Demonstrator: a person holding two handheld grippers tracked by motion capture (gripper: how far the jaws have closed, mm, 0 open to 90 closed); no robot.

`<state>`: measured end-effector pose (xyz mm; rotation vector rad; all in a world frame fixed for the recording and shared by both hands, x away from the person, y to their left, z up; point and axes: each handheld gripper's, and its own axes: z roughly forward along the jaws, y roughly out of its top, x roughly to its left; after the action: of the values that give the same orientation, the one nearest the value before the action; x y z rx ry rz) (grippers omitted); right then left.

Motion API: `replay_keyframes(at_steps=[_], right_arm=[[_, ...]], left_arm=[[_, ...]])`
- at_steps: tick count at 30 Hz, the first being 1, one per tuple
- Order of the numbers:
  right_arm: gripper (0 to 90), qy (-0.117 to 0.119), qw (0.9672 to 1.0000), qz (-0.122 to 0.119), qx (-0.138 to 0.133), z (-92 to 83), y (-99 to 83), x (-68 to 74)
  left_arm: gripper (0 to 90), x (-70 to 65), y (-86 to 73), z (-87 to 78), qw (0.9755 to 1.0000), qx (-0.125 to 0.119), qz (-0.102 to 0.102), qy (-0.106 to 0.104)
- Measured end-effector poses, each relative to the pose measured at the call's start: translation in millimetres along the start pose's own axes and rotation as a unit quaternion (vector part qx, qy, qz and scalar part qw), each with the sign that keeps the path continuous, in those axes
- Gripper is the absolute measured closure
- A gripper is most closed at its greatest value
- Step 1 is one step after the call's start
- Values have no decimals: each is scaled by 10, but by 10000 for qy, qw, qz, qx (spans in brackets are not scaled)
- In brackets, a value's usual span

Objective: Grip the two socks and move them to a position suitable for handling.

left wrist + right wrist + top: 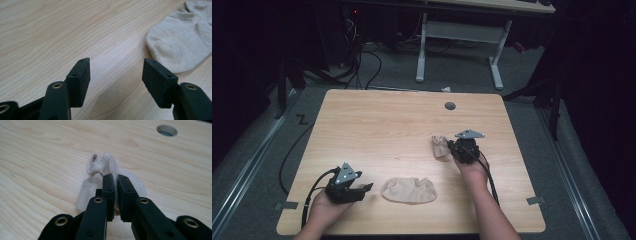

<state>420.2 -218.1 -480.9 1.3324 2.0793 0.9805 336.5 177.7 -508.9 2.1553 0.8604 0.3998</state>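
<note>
The right gripper (451, 146) was clamped on a beige sock (440, 145) at the right-middle of the table (377, 125). In the right gripper view the jaws stood pressed together on a thin fold of that sock (100, 166), with the ribbed cuff bunched up and sticking out above the jaw tips, and the rest of the cloth draped down onto the wood behind the jaws. Fabric was fine knit, plain pale beige, crumpled into a small lump. No logo, label or writing could be made out on it.

A second sock (409, 190), same beige colour, lay flat near the front edge of the table, just to the right of the left gripper (364, 189). In the left gripper view this second sock (180, 40) showed a ribbed cuff at the top right and a smooth rounded body, sitting beyond the right jaw and not touching it. No print or tag was readable there either.

The left gripper (116, 67) had its jaws wide apart with bare wood between them, holding nothing. It rested low by the front left of the table in the person's hand.

A round cable hole (450, 106) sat near the far edge of the table, also seen in the right gripper view (167, 130). No text was visible anywhere on the table or the grippers.
</note>
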Motion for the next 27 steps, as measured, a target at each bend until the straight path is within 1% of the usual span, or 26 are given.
replay_keyframes(at_steps=[2, 6, 11, 14, 18, 21, 24, 25, 27], right_arm=[[852, 69, 9999, -57, -126, -72, 41, 53], [856, 195, 9993, -147, -286, -207, 121, 161], [858, 394, 9974, -296, -523, -347, 226, 326], [858, 549, 9958, -396, -621, -375, 281, 461], [859, 785, 9932, -470, -715, -361, 365, 680], [858, 1015, 9898, -596, -796, -334, 438, 876], [858, 1250, 9853, -723, -912, -336, 505, 1066], [858, 1342, 9832, -780, -964, -349, 532, 1144], [857, 1471, 9801, -829, -1040, -357, 561, 1237]], left_arm=[[399, -2, 0, 2, 10000, -1, -1, -3], [399, 0, 0, 3, 10000, 1, -4, -11], [401, 4, 2, 2, 10000, -6, -25, -15], [408, 7, 2, 3, 10000, -38, -55, 3], [408, 18, 3, 4, 9999, -20, -105, -22], [408, 15, 0, 5, 9999, -21, -103, -30], [408, 16, 1, -6, 9999, -29, -95, -28], [408, 19, 0, -9, 9999, -52, -97, -16], [408, 29, -1, -17, 9999, -58, -113, -10]])
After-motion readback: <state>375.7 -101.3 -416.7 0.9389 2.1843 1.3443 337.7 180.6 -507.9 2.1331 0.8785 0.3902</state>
